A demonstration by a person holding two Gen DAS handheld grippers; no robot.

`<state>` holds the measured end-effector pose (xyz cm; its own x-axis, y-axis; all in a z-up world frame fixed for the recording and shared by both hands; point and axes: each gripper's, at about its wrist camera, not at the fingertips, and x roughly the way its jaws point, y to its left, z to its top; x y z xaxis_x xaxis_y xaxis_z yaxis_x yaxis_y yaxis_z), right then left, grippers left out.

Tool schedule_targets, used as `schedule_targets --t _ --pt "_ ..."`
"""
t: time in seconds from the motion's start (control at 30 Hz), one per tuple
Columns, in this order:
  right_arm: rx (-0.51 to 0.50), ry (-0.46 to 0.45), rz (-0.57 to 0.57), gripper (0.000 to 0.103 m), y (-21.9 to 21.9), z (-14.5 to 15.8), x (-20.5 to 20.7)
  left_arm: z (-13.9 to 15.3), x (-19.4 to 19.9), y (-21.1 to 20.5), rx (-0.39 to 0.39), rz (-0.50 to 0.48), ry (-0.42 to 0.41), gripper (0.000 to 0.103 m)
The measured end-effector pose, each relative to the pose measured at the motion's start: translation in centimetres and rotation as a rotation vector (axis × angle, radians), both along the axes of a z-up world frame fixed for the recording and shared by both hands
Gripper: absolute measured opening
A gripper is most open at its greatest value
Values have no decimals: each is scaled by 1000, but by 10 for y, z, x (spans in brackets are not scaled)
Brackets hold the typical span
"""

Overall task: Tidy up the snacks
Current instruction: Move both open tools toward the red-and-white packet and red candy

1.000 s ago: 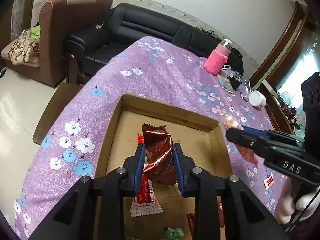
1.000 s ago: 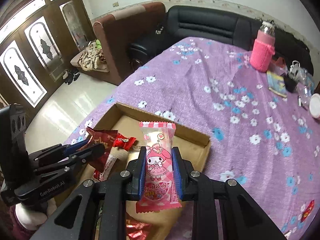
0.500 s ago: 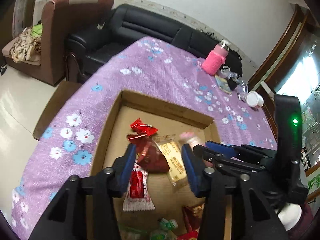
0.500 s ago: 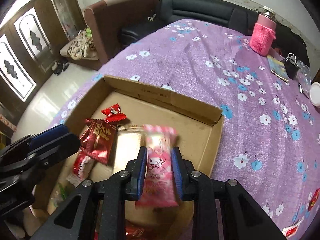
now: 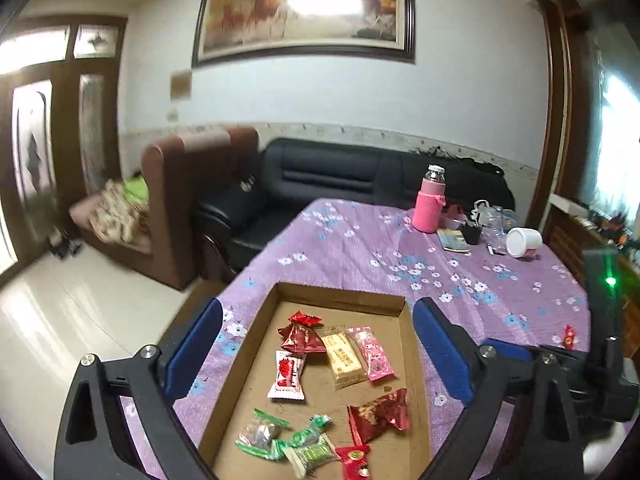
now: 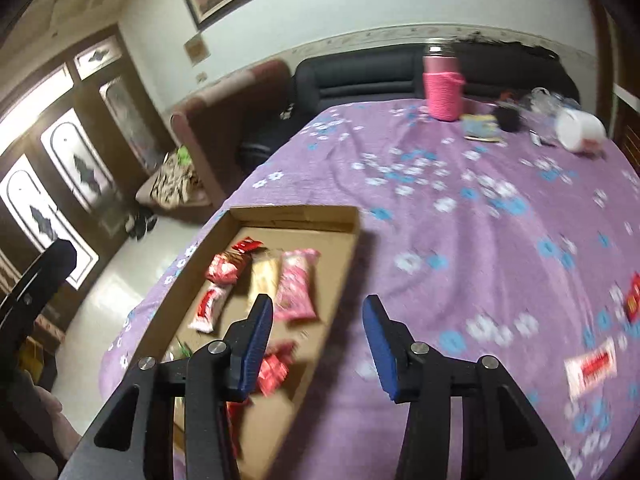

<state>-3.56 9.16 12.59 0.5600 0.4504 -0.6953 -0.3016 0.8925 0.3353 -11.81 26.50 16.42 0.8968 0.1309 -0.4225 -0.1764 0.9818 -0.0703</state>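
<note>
The left gripper (image 5: 316, 356) hangs above the cardboard box (image 5: 340, 296) with its blue fingers (image 5: 194, 346) spread wide and nothing between them. The box sits on a desk covered with a purple flowered cloth (image 5: 360, 248), and most of its floor shows between the two fingers.

Lying in the box ahead of the fingers are a dark red foil packet (image 5: 302, 338), a tan biscuit bar (image 5: 344, 356) and a pink cartoon packet (image 5: 372, 354), side by side and touching. Closer in lie a white and red candy packet (image 5: 286, 374), another red foil packet (image 5: 378, 414) and a cluster of green-wrapped sweets (image 5: 304, 442).

The right gripper (image 6: 318, 344) is also released, its fingers (image 6: 256, 344) well apart and empty. Its left finger hangs over the near right part of the box (image 6: 296, 212), and its right finger is over the cloth just beside the box. In this blurred view the pink packet (image 6: 296, 284) lies just ahead of the left finger.

Off to the right of the right gripper, two snacks lie loose on the cloth: a white and red packet (image 6: 592, 368) and a small red one (image 6: 634, 302) at the picture's edge. Far ahead stand a pink bottle (image 5: 430, 204) and a tipped white cup (image 5: 524, 242).
</note>
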Motion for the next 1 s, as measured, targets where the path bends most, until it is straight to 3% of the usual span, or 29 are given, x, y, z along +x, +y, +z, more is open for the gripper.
schedule_targets --t 0.13,0.37,0.57,0.7,1.0 --pt "-32 -34 -49 51 -29 1 -20 -9 -10 -33 5 13 6 96" --pt "-6 -43 -183 53 -92 -6 -47 -21 -17 -99 26 -136 54 96" --pt "-16 -37 -322 54 -129 -26 -66 -34 -23 -148 85 -190 86 96" --pt "-57 -43 -362 55 -136 -36 -71 -47 -22 -169 121 -204 129 96" --pt "-61 -33 -385 55 -145 -47 -68 -59 -13 -174 134 -204 169 96"
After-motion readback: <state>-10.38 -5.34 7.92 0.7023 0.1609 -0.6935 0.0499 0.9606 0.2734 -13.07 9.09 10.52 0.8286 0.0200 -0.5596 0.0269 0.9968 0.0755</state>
